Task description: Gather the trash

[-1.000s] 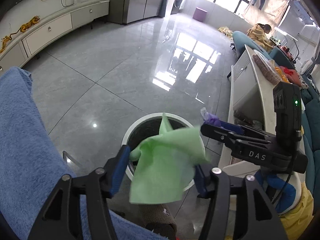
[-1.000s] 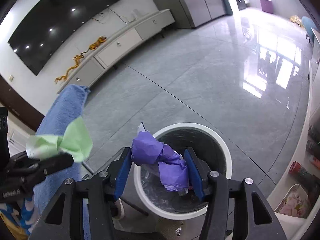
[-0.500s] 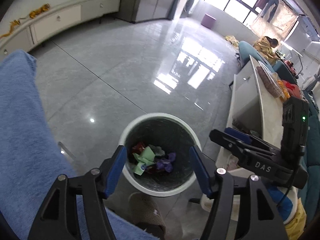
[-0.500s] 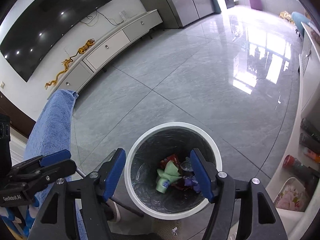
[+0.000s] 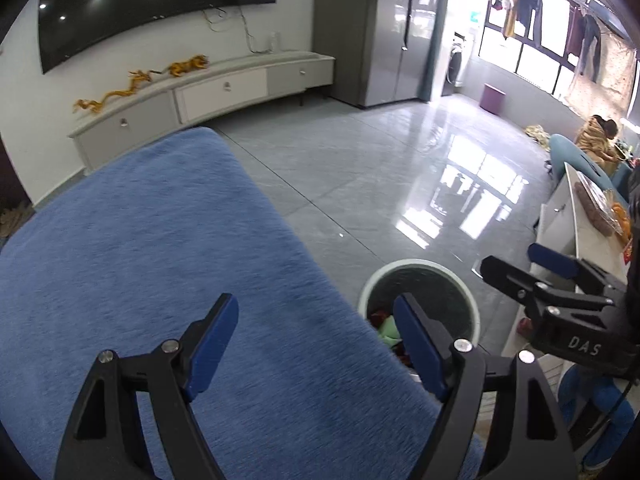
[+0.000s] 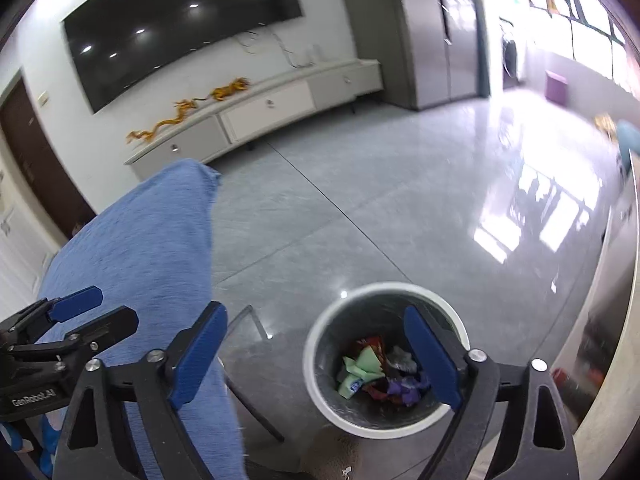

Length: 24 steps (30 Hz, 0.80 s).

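Observation:
A white-rimmed round bin (image 6: 384, 287) stands on the grey floor. Inside lie a crumpled green paper (image 6: 366, 362), a purple paper (image 6: 400, 386) and other scraps. My right gripper (image 6: 316, 316) hovers above the bin's left side, its jaws opening with nothing between them. My left gripper (image 5: 316, 312) hangs over the blue cloth (image 5: 160, 260), jaws also opening and empty; the bin (image 5: 420, 266) sits just behind its right finger. Each gripper shows in the other view: the right gripper (image 5: 512, 258) and the left gripper (image 6: 114, 308).
A blue cloth-covered surface (image 6: 152, 240) fills the left, with a thin metal frame (image 6: 256, 322) beside the bin. A low TV cabinet (image 5: 224, 92) and a dark screen (image 6: 180, 16) line the far wall. A white counter (image 5: 576, 216) runs along the right; a person (image 5: 598, 138) sits far back.
The green and purple papers left the jaws and fell into the bin. Both grippers then rose and swung left, the left one over the blue cloth, jaws spreading wider.

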Motion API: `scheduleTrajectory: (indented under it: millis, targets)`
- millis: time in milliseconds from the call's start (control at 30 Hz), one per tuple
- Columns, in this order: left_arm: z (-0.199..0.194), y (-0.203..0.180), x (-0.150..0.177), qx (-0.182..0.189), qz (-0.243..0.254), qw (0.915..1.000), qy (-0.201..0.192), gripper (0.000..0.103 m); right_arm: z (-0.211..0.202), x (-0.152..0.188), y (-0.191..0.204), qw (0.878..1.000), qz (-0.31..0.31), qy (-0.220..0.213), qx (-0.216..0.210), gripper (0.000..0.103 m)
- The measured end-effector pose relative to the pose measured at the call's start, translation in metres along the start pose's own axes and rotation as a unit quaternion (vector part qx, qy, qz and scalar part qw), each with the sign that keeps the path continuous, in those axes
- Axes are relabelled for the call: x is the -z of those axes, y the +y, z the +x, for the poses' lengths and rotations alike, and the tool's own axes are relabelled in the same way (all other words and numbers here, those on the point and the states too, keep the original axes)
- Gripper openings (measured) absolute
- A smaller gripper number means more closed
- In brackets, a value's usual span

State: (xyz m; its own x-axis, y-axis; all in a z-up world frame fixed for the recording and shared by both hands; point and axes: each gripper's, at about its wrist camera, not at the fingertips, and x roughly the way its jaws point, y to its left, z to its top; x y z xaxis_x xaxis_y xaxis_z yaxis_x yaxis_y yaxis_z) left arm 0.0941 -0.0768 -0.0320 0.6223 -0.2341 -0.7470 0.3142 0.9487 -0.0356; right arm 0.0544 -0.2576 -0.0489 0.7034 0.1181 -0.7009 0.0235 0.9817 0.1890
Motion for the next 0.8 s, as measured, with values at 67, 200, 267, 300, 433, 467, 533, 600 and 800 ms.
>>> scheduleTrajectory:
  millis: [67, 200, 267, 300, 433, 467, 533, 600, 800]
  targets:
    - [-0.017, 0.010, 0.004, -0.013, -0.002, 0.9998, -0.014, 0.079, -0.008, -0.001, 0.013, 1.000, -0.015, -0.011, 0.001, 0.095]
    - [-0.050, 0.031, 0.010, -0.047, -0.014, 0.9977, -0.046, 0.079, -0.023, -0.002, 0.035, 0.999, -0.035, -0.033, 0.001, 0.099]
    - [-0.064, 0.040, 0.012, -0.062, -0.020, 0.9959, -0.062, 0.079, -0.030, -0.002, 0.046, 0.998, -0.046, -0.043, 0.005, 0.099]
    - [-0.072, 0.045, 0.013, -0.071, -0.024, 0.9946, -0.072, 0.079, -0.034, 0.000, 0.052, 0.997, -0.054, -0.049, 0.010, 0.100]
    - [-0.095, 0.058, 0.018, -0.083, -0.035, 0.9916, -0.092, 0.079, -0.047, 0.003, 0.067, 0.994, -0.078, -0.073, 0.022, 0.100]
    - [-0.101, 0.060, 0.021, -0.086, -0.038, 0.9907, -0.098, 0.079, -0.050, 0.004, 0.070, 0.993, -0.083, -0.079, 0.025, 0.100]
    - [-0.109, 0.062, 0.024, -0.093, -0.040, 0.9890, -0.107, 0.079, -0.058, 0.006, 0.076, 0.991, -0.092, -0.096, 0.033, 0.102]
    - [-0.116, 0.061, 0.029, -0.100, -0.039, 0.9878, -0.113, 0.080, -0.065, 0.007, 0.081, 0.988, -0.097, -0.111, 0.039, 0.103]
    - [-0.133, 0.064, 0.039, -0.116, -0.046, 0.9822, -0.140, 0.091, -0.077, 0.013, 0.082, 0.985, -0.092, -0.139, 0.048, 0.103]
